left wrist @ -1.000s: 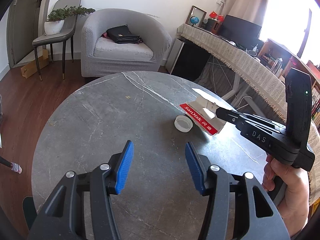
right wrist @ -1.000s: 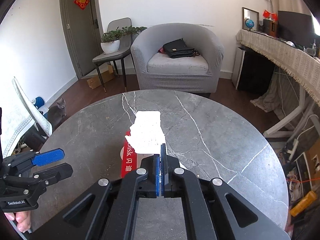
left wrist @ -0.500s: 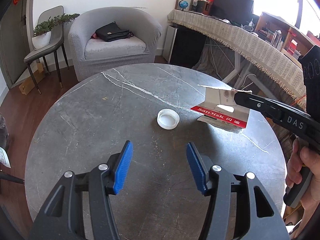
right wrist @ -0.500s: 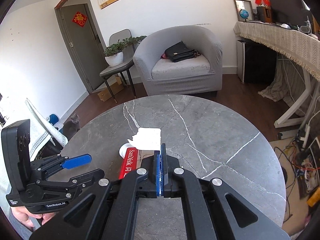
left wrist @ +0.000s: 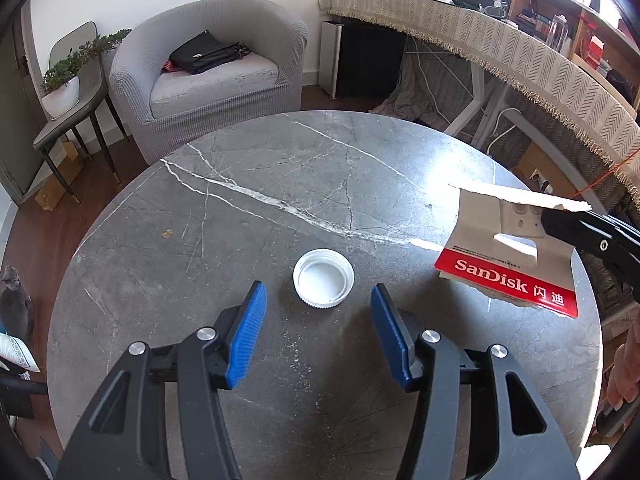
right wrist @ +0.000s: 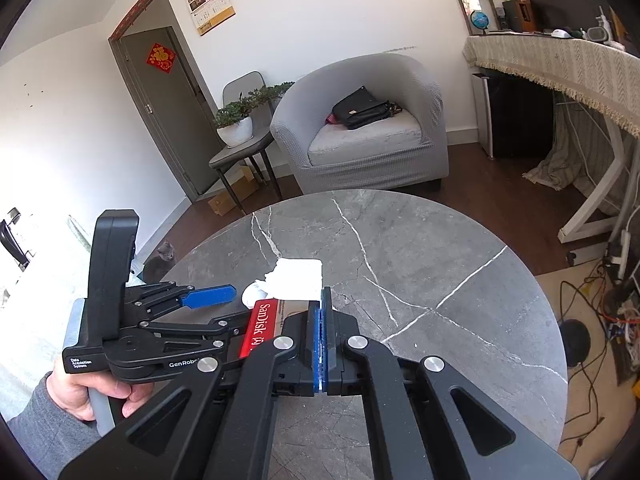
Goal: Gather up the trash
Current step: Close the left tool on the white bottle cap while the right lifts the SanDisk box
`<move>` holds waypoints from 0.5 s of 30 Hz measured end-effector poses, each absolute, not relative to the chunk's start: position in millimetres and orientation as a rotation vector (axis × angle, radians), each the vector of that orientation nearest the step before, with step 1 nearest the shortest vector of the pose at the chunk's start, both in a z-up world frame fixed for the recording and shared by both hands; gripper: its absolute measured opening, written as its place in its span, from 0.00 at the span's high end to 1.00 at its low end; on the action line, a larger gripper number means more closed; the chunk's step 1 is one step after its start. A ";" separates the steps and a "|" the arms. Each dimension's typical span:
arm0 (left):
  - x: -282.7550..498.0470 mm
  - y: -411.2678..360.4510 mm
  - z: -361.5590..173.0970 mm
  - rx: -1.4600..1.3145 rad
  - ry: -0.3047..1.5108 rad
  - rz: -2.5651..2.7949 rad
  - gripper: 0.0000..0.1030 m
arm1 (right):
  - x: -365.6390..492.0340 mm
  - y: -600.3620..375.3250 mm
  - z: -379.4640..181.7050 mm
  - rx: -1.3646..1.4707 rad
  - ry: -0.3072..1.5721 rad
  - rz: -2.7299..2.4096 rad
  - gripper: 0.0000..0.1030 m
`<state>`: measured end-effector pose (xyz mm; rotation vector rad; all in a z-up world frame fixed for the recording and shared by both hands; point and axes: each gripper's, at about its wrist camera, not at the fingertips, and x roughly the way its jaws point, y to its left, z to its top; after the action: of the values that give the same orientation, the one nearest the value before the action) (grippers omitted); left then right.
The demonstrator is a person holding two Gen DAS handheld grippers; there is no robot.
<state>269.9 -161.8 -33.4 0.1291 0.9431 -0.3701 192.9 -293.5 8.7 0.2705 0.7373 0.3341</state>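
A white bottle cap lies open side up on the round grey marble table. My left gripper hangs open just short of it, and the cap sits in line with the gap between the blue pads. A torn red-and-white SanDisk card package hangs above the table's right side with my right gripper shut on its upper edge. In the right wrist view the package glares white, and the cap peeks out beside it, next to my left gripper.
A grey armchair with a black bag stands behind the table, with a chair holding a potted plant to its left. A grey cat sits on the floor at the left. A cloth-covered desk and floor cables are on the right.
My left gripper has moved in on the cap, which now lies just ahead of its open fingers. The right gripper has carried the package away from the cap to the right.
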 end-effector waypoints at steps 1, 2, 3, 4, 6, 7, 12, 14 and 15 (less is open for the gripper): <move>271.3 -163.8 -33.3 0.128 0.944 -0.371 0.47 | 192.3 -295.7 8.9 0.277 0.736 0.338 1.00; 273.0 -165.5 -33.3 0.128 0.944 -0.371 0.48 | 191.4 -297.8 9.4 0.283 0.732 0.338 1.00; 274.3 -167.2 -33.4 0.131 0.944 -0.369 0.51 | 190.5 -299.7 10.1 0.290 0.729 0.342 1.00; 275.1 -168.9 -33.3 0.137 0.943 -0.365 0.55 | 191.8 -301.9 10.6 0.294 0.727 0.348 1.00; 275.2 -172.0 -32.9 0.143 0.943 -0.360 0.60 | 189.2 -303.7 11.6 0.297 0.724 0.346 1.00; 275.4 -173.1 -32.7 0.147 0.942 -0.356 0.66 | 188.5 -304.8 12.2 0.300 0.722 0.347 1.00; 271.3 -169.6 -31.2 0.126 0.948 -0.348 0.68 | 184.2 -307.9 16.8 0.328 0.708 0.361 1.00; 265.0 -165.2 -29.6 0.114 0.947 -0.348 0.68 | 183.6 -308.9 17.1 0.348 0.705 0.367 1.00; 261.6 -163.9 -28.3 0.109 0.945 -0.349 0.68 | 182.8 -307.8 17.6 0.353 0.705 0.370 1.00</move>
<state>261.6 -163.9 -28.3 0.1088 0.9450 -0.3485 182.8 -307.8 17.6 0.3530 0.7046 0.3697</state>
